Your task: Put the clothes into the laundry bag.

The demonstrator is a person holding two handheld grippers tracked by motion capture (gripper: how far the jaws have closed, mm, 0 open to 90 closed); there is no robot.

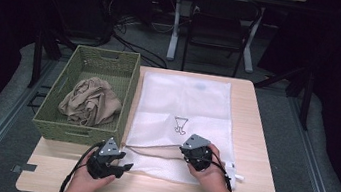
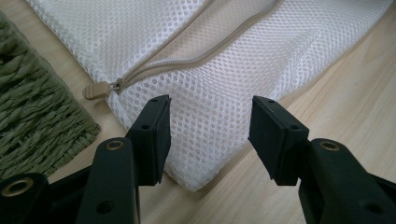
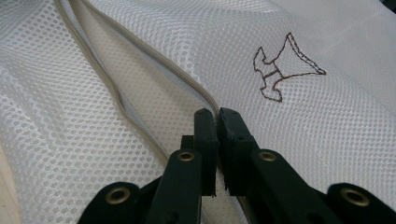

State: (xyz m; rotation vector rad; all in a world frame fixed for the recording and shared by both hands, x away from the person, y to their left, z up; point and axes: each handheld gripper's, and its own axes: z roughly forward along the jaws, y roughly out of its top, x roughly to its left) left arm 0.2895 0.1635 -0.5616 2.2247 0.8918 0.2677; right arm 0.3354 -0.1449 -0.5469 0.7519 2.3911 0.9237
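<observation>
A white mesh laundry bag (image 1: 182, 103) lies flat on the wooden table (image 1: 251, 188), its beige zipper running along the near side. My left gripper (image 1: 120, 166) sits at the bag's near left corner. In the left gripper view its jaws (image 2: 210, 114) stand open astride that corner (image 2: 205, 154), pads apart from the mesh, with the zipper pull (image 2: 95, 89) just beyond. My right gripper (image 1: 191, 154) is shut (image 3: 217, 116) on the upper zipper edge (image 3: 187, 84), where the zipper gapes open. A small stitched emblem (image 3: 285, 67) lies beyond it.
A green woven basket (image 1: 53, 127) stands at the table's left, touching the bag's left side, with a crumpled beige garment (image 1: 91, 101) inside. Its wall (image 2: 37, 116) is close to my left gripper. A black chair (image 1: 221, 22) stands beyond the table.
</observation>
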